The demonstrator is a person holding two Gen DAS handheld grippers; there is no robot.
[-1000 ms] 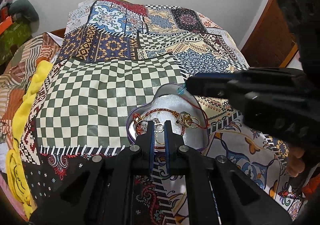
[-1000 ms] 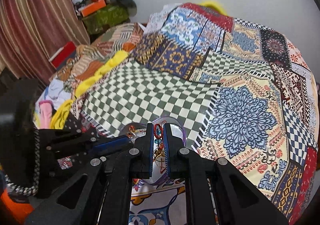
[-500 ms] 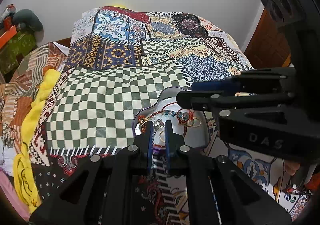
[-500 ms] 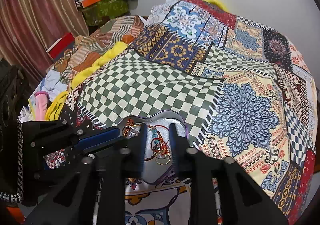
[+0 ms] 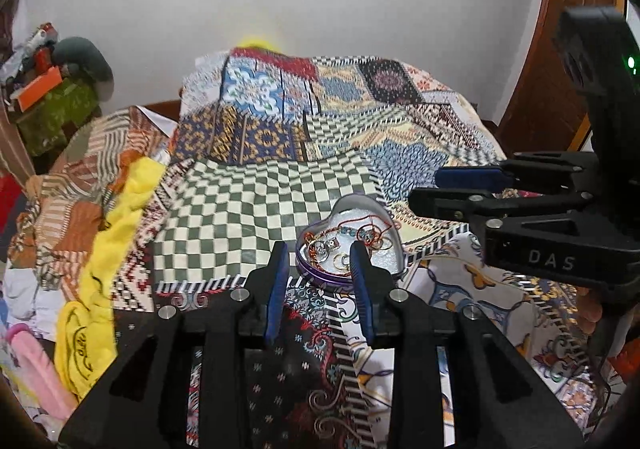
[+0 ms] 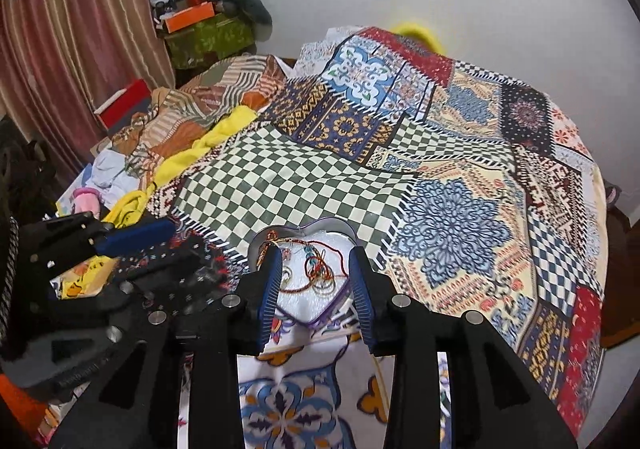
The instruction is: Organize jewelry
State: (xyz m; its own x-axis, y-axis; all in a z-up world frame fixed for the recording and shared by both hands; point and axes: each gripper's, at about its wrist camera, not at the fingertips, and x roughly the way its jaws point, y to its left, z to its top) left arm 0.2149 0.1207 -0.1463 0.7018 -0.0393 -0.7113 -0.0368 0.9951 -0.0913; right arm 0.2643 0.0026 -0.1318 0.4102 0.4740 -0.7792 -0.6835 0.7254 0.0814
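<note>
Bed: my patchwork-quilted bed [image 6: 460, 185] serves as the work surface
Tin: the purple heart-shaped metal tin [image 5: 387, 218] lies near me, gathering the tangled red-thread bracelets and gold rings [image 6: 318, 273]
Left tool [image 5: 320, 249]: released, empty
Right tool [image 6: 314, 255]: released above the tin, holding nothing

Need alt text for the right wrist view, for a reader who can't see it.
The right gripper, jaws open and empty, hovers over a heart-shaped tin holding tangled bracelets and rings, on a patchwork bedspread. The left gripper shows at the left edge.
</note>
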